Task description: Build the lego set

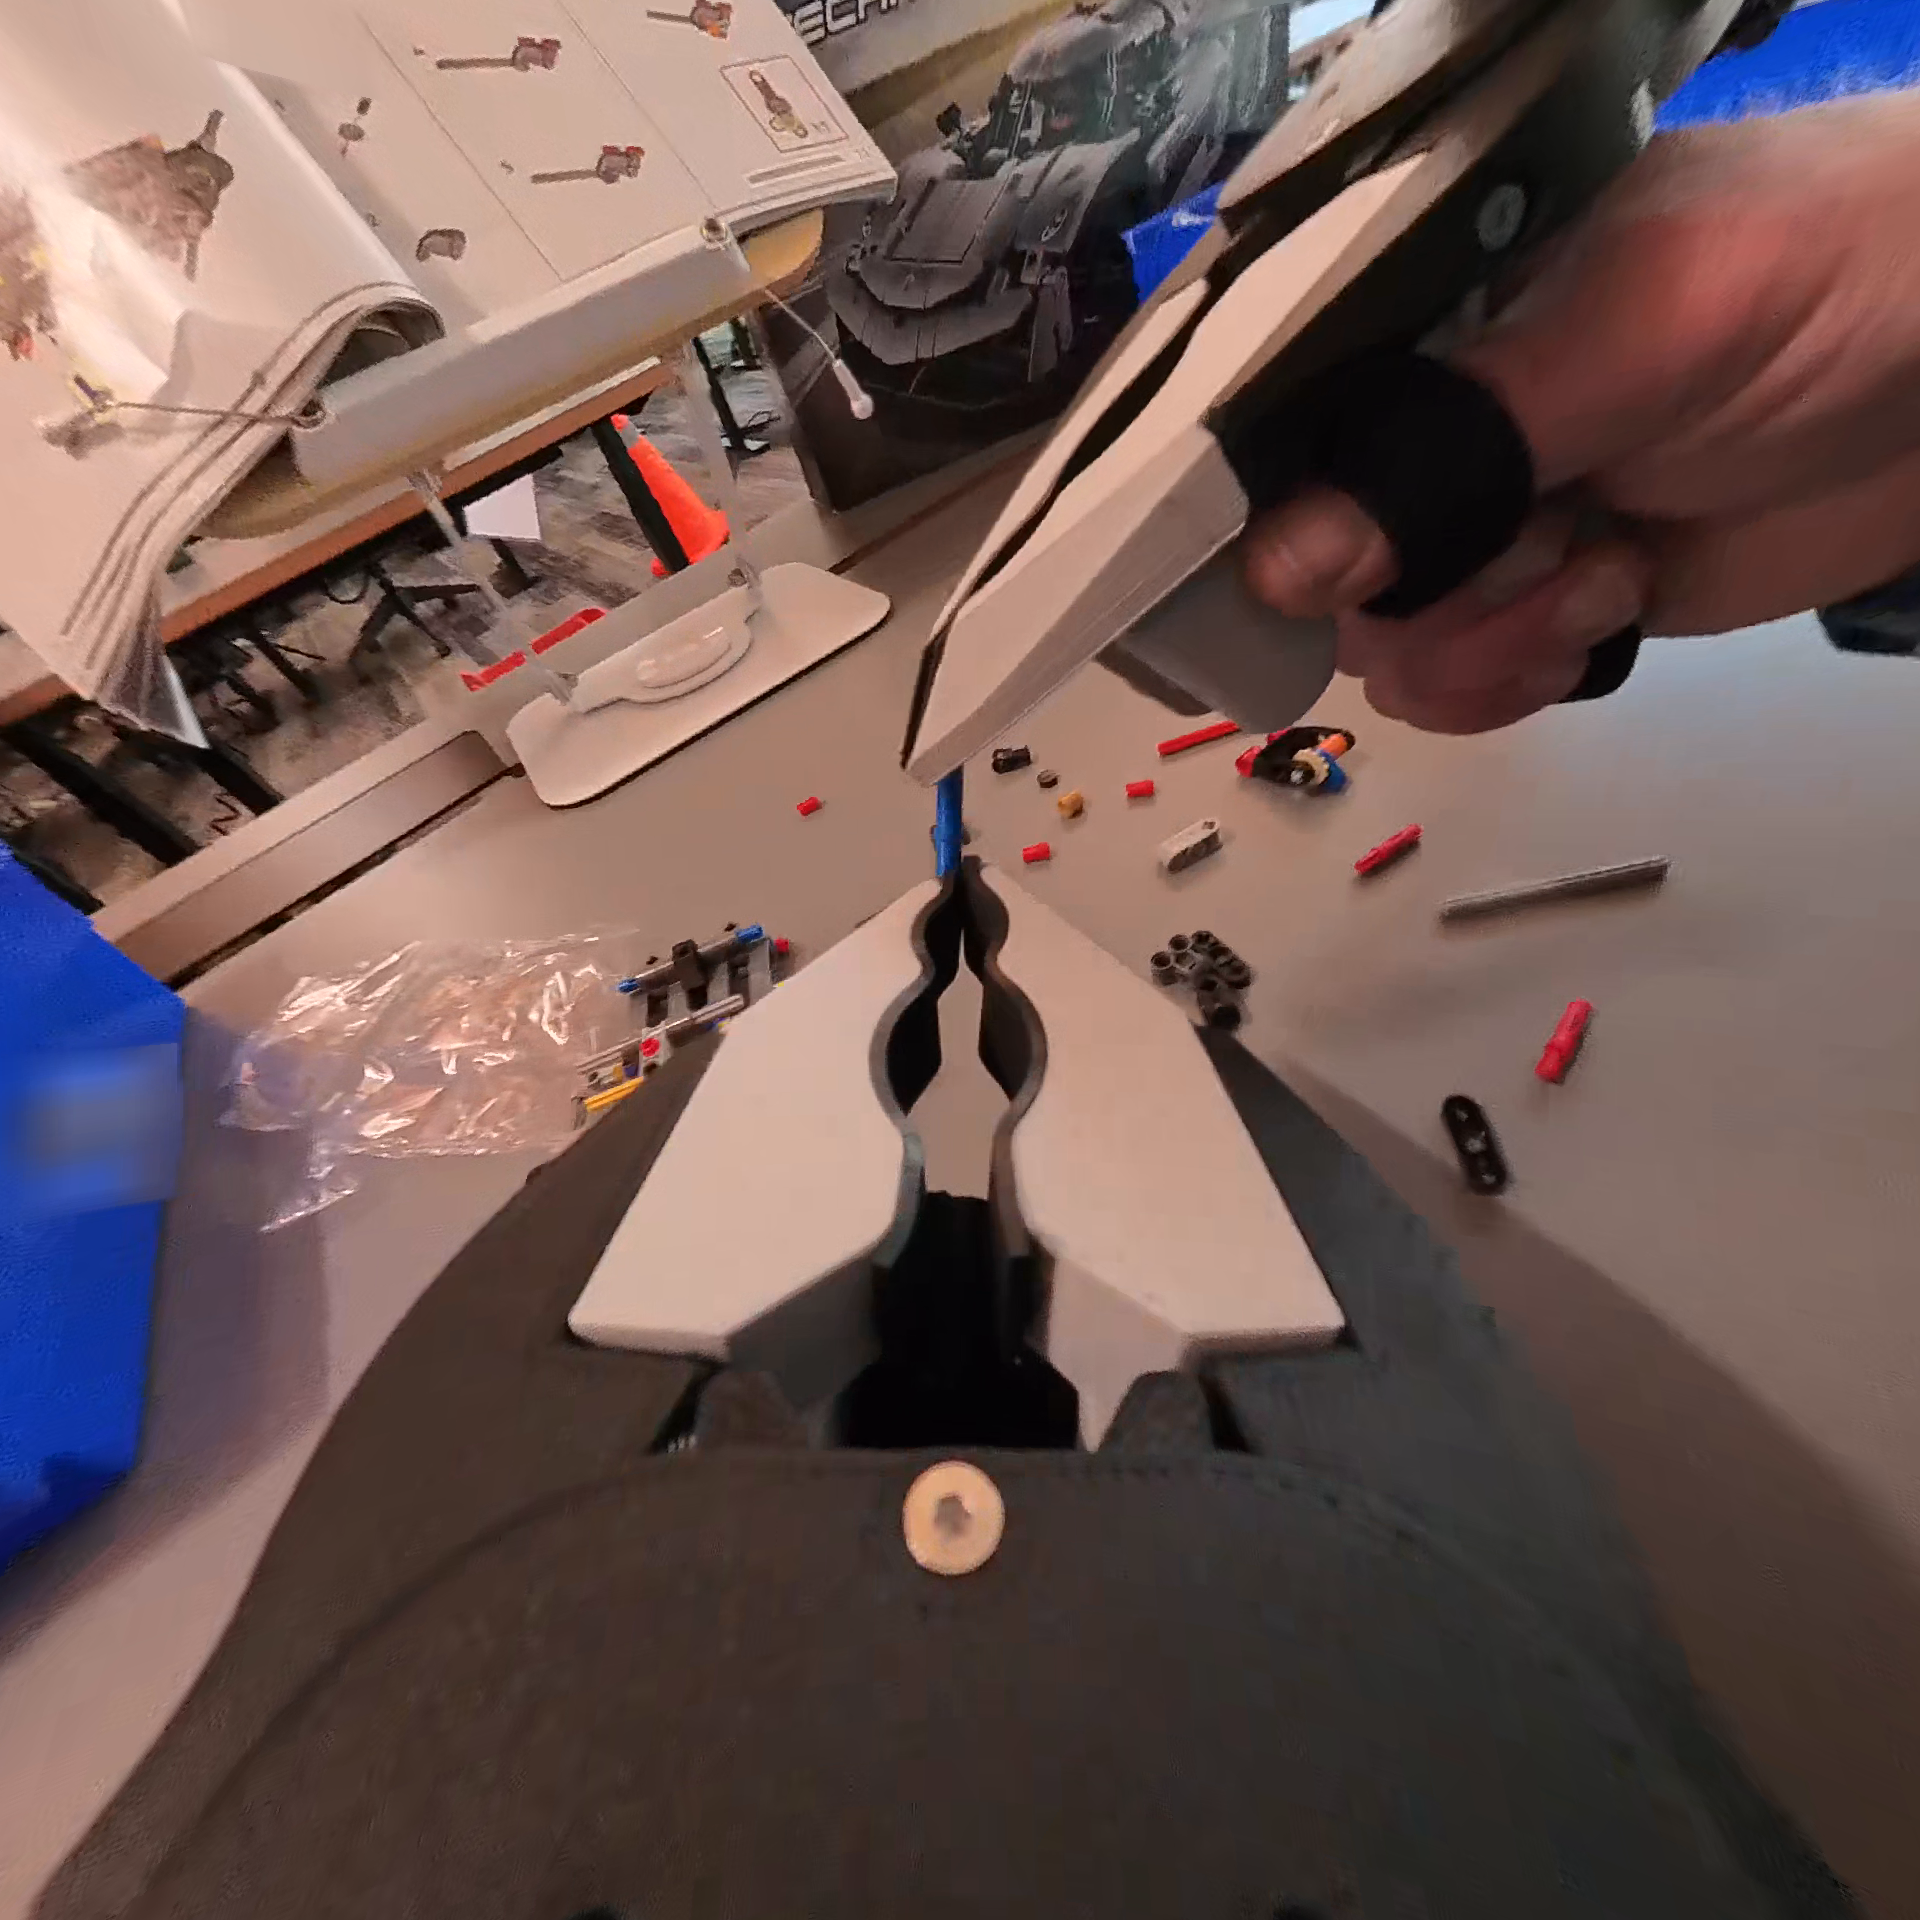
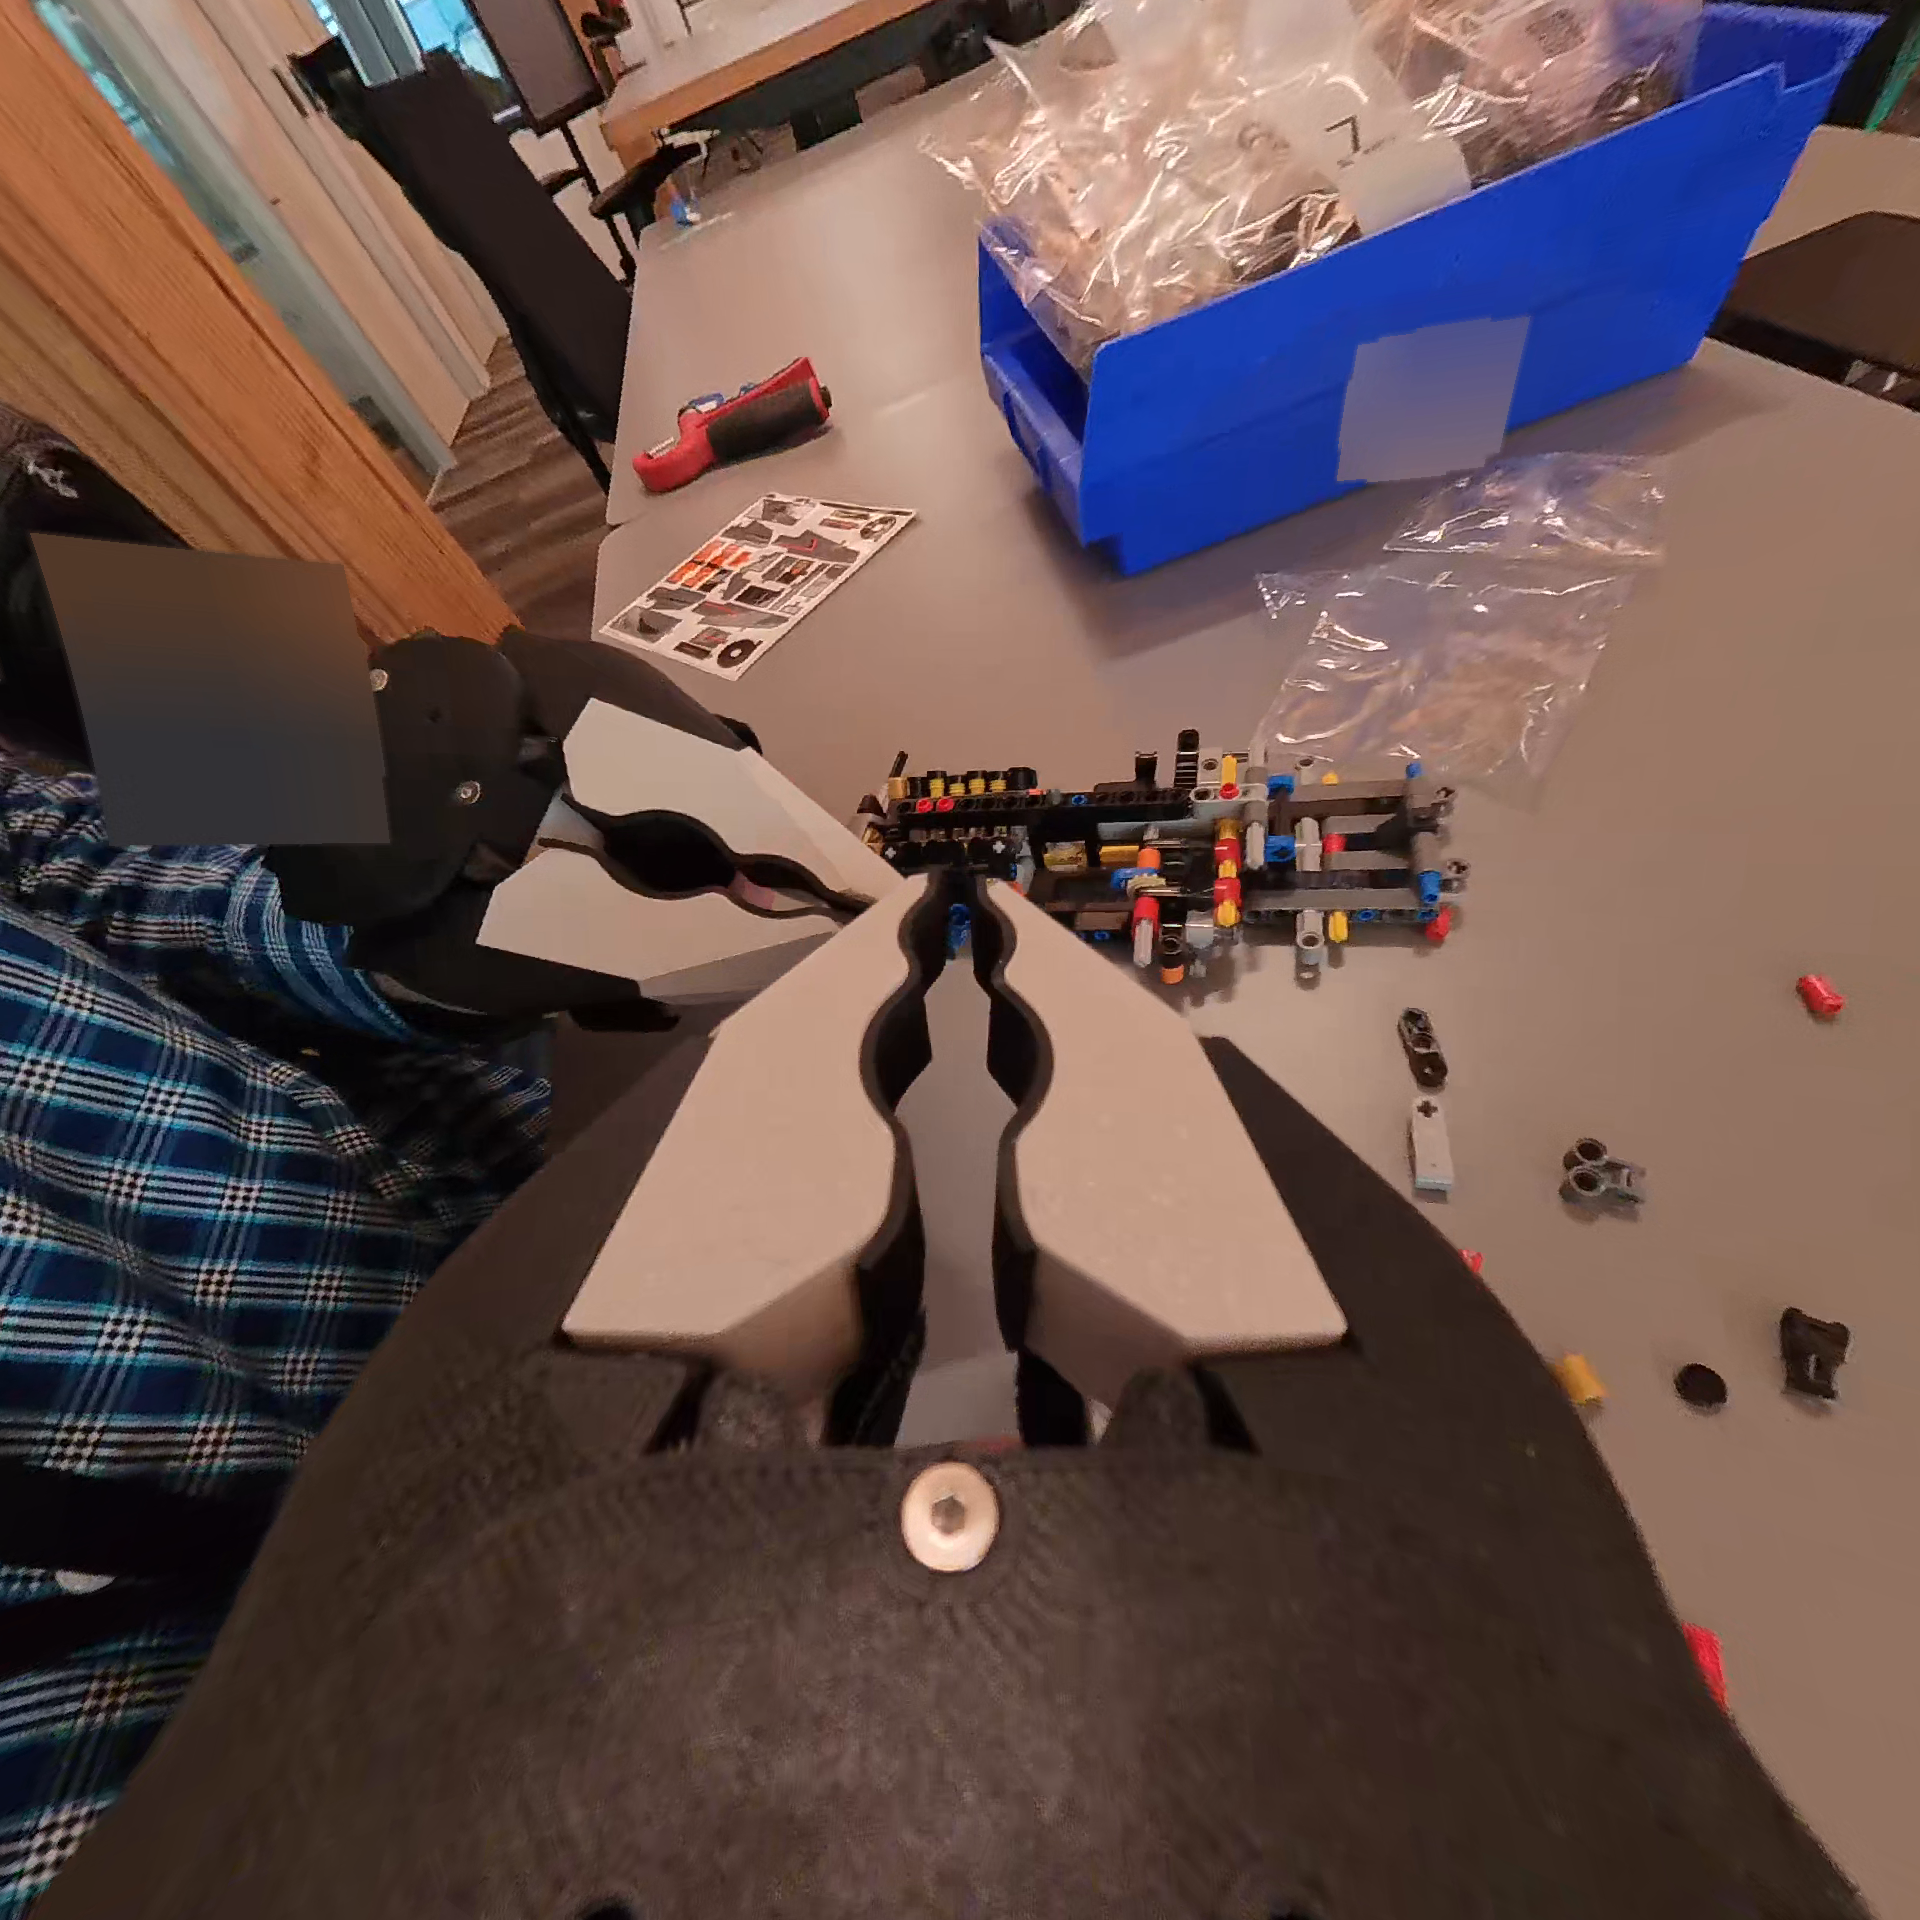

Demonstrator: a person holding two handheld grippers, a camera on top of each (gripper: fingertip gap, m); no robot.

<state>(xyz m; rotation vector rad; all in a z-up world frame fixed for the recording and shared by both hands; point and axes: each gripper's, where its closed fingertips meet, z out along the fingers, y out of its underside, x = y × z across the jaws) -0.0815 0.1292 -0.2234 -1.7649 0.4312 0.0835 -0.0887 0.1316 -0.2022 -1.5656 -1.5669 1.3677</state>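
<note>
Two tools meet at one small blue pin (image 1: pixel 947 826). From my left tool (image 1: pixel 958 878) I see its tips pressed together on the pin's lower end, and the right tool (image 1: pixel 928 764), gripped by a hand (image 1: pixel 1621 447), comes down from the upper right with its tips pinched on the pin's top. So both seem to hold the same piece above the desk (image 1: pixel 1558 1299).

Going left to right in the left view: a crumpled clear bag (image 1: pixel 436 1039), the chassis (image 1: pixel 691 997) partly hidden behind my tool, then loose red pins, a black connector and a grey axle (image 1: pixel 1553 888) scattered to the right. The open manual (image 1: pixel 416 187) stands on its holder at the back.

In the right view the chassis (image 2: pixel 1164 857) lies just beyond the right tool (image 2: pixel 956 904), with the blue bin (image 2: pixel 1351 395) of bags behind it.

I judge this a hand-over or re-grip of the pin before it goes into the chassis. Next, one tool must let go while the other keeps the pin straight, then line it up with a hole in the chassis. Which hole, I cannot tell.
</note>
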